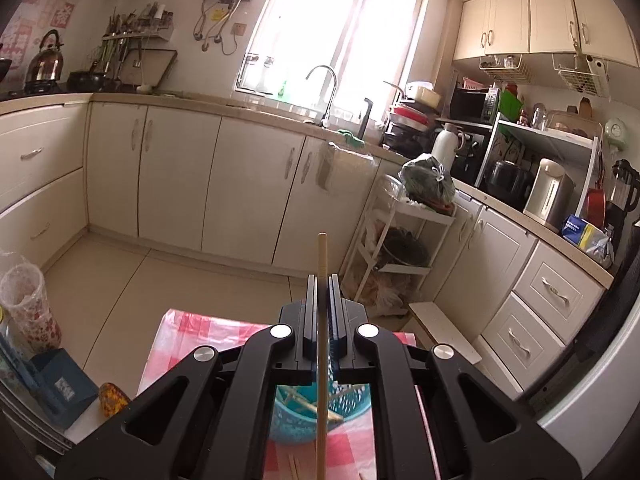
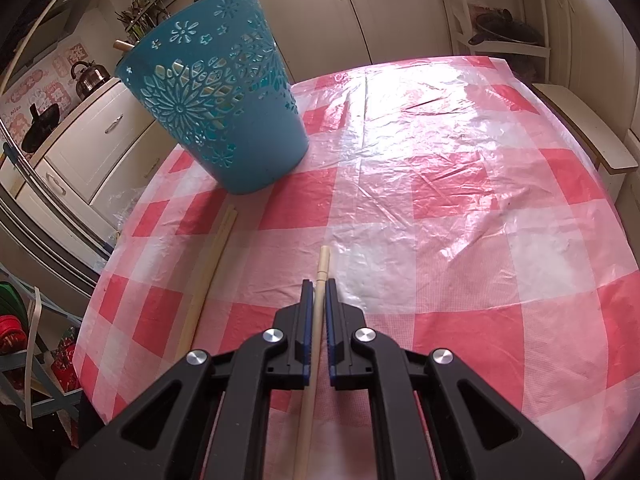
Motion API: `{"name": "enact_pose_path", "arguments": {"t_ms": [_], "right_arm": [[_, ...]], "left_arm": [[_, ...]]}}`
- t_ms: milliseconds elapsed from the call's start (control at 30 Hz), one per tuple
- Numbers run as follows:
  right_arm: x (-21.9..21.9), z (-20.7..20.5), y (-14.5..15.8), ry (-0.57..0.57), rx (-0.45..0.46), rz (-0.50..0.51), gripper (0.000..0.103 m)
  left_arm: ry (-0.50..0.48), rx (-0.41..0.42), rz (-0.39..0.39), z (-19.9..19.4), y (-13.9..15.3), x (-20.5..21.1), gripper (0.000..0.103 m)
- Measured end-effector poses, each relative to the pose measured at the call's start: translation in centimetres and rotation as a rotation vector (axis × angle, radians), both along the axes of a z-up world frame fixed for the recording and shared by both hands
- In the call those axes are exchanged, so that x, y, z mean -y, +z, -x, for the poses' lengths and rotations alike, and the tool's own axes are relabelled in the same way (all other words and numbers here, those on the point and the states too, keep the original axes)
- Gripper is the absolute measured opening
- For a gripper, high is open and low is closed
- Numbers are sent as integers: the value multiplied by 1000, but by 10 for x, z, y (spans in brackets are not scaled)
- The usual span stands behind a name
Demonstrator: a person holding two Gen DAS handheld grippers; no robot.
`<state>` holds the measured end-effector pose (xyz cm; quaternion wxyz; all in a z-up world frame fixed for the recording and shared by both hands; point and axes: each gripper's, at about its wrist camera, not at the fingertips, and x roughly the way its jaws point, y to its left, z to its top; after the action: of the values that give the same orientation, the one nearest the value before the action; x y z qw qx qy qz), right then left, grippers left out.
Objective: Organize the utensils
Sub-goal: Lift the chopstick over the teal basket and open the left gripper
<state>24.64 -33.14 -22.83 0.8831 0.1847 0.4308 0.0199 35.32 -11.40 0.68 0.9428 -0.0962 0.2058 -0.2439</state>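
My left gripper (image 1: 322, 278) is shut on a wooden chopstick (image 1: 321, 256) that sticks up past its fingertips and runs down under the jaws. It is raised high over the blue perforated basket (image 1: 304, 420), where several chopsticks lie inside. My right gripper (image 2: 319, 282) is shut on another pale chopstick (image 2: 322, 260), held low over the red-and-white checked tablecloth (image 2: 440, 200). In the right wrist view the blue basket (image 2: 216, 120) stands at the table's far left, with a chopstick end (image 2: 120, 45) poking over its rim. A pair of loose chopsticks (image 2: 208, 272) lies on the cloth left of my right gripper.
Kitchen cabinets (image 1: 180, 176) and a sink counter (image 1: 320, 120) run along the far wall. A white shelf cart (image 1: 400, 248) stands beyond the table. A wooden bench (image 2: 588, 128) sits past the table's right edge. A fridge (image 2: 44, 208) is to the left.
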Motion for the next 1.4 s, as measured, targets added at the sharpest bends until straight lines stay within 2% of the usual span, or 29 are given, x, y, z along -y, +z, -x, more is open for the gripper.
{"name": "enact_pose_path", "arguments": {"t_ms": [200, 467, 600, 767, 1100, 1167, 1200, 1233, 1267, 1400], "right_arm": [[5, 1, -1, -3, 2, -32, 6], [10, 2, -2, -6, 5, -67, 6], [10, 2, -2, -7, 6, -75, 6], [11, 2, -3, -7, 8, -83, 7], [11, 2, -4, -6, 9, -88, 7], [12, 2, -4, -6, 9, -90, 7], [11, 2, -4, -6, 9, -90, 7], [11, 2, -3, -6, 9, -91, 7], [12, 2, -3, -6, 10, -92, 7], [12, 2, -4, -6, 9, -98, 7]], "left_arm": [[68, 56, 23, -38, -2, 26, 5], [167, 65, 75, -69, -33, 31, 5], [181, 72, 76, -73, -48, 32, 5], [180, 64, 56, -75, -65, 39, 5], [112, 26, -88, -52, -98, 55, 6], [106, 13, -117, -44, -102, 53, 16], [112, 13, -127, -37, -103, 48, 32], [124, 17, -132, -31, -103, 44, 41], [150, 27, -136, -21, -102, 36, 56], [221, 43, -146, 17, -103, -2, 79]]}}
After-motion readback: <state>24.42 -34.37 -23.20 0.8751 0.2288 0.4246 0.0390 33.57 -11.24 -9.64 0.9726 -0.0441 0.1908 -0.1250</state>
